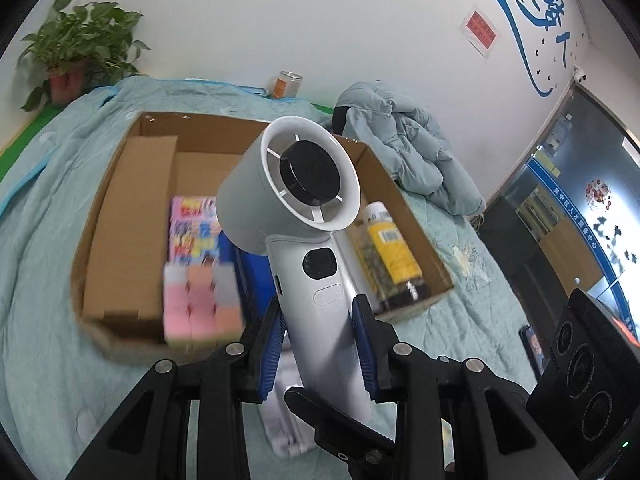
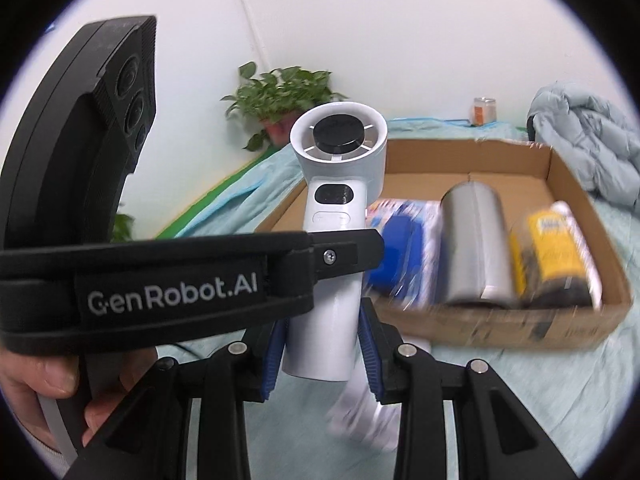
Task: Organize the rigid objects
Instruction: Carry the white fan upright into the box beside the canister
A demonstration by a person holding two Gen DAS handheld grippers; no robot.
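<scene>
A white handheld fan (image 1: 304, 216) with a black hub is held upright above the near edge of an open cardboard box (image 1: 120, 208). My left gripper (image 1: 320, 320) is shut on the fan's handle. My right gripper (image 2: 324, 344) also closes its blue pads on the same fan (image 2: 336, 184) lower down its handle; the left gripper's finger crosses in front of it. In the box lie a colourful packet (image 1: 196, 224), a pastel cube (image 1: 204, 304), a blue item (image 2: 396, 252), a silver cylinder (image 2: 476, 240) and a yellow-labelled jar (image 2: 556, 252).
The box (image 2: 560, 164) sits on a light teal bedspread (image 1: 40, 280). A crumpled pale blue jacket (image 1: 408, 144) lies behind it. A potted plant (image 1: 76, 52) and an orange jar (image 1: 286, 84) stand by the wall. A white object (image 2: 368, 412) lies on the bed below the grippers.
</scene>
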